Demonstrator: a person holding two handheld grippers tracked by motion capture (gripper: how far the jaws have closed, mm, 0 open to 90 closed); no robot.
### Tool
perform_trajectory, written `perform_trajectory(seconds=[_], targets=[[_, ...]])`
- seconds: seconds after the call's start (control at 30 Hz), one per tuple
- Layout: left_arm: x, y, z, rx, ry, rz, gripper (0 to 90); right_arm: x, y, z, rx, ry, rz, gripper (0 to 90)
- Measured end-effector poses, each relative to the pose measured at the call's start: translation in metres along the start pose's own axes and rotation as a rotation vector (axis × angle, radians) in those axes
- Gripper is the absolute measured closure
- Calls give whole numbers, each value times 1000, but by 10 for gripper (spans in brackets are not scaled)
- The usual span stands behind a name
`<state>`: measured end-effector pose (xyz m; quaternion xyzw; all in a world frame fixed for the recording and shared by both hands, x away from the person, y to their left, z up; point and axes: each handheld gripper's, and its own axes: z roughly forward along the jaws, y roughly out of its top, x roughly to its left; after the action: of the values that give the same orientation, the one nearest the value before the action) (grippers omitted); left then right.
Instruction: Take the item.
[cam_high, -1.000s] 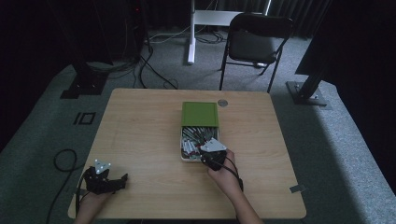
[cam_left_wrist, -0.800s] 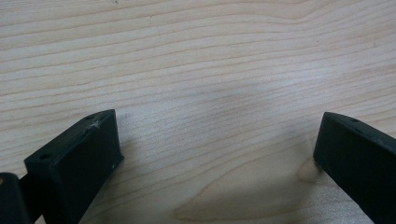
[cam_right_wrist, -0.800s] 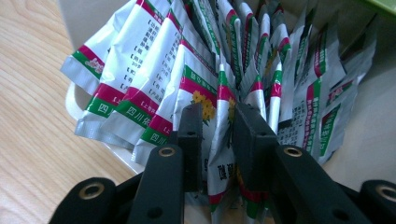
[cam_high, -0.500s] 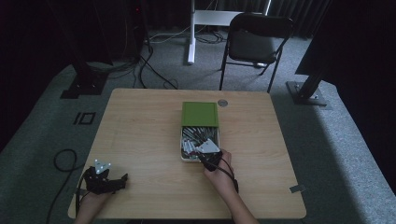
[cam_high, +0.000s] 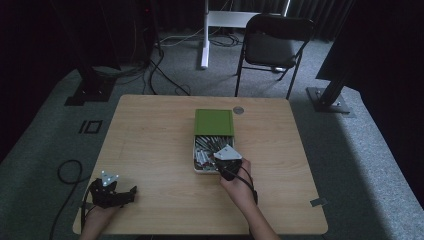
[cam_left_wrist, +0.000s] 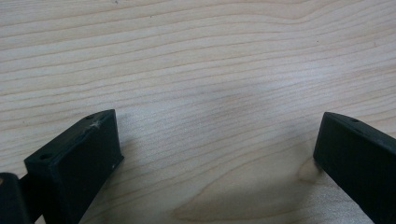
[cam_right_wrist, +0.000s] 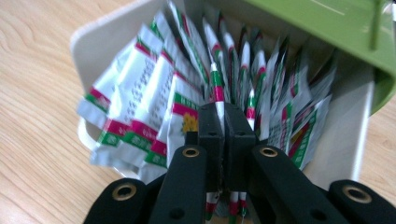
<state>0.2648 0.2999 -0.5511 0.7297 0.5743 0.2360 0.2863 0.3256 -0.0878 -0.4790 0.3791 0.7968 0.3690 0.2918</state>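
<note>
Green lid (cam_high: 214, 122) half covers the white box (cam_high: 196, 157) at centre of the table (cam_high: 150, 145); the right gripper (cam_high: 223, 163) dips in, the left gripper (cam_high: 131, 192) rests lower left. Left gripper view: fingers (cam_left_wrist: 77, 161) spread over bare wood. Right gripper view: fingers (cam_right_wrist: 211, 135), just closed, pinch one sachet (cam_right_wrist: 218, 95) centre frame.

Dim overall in the high view, with black surroundings and a pale band of light across the floor (cam_high: 370, 165) at right; table (cam_high: 150, 130) evenly lit, slightly grainy. Sharp and evenly bright in the left gripper view, soft shadows under the jaws. Brightly lit in the right gripper view, with sachets (cam_right_wrist: 140, 112) blurred and the near jaws soft.
</note>
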Motion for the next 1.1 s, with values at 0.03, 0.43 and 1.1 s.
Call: perform_trajectory(seconds=[0.03,0.43,1.1], targets=[[0,0,0,0,0,0,14,0,2,-2,-5,6,3,880],[0,0,0,1,0,2,14,-12,34,-34,-131,61,71,879],[0,0,0,0,0,2,14,-75,29,-67,-168,-96,136,881]])
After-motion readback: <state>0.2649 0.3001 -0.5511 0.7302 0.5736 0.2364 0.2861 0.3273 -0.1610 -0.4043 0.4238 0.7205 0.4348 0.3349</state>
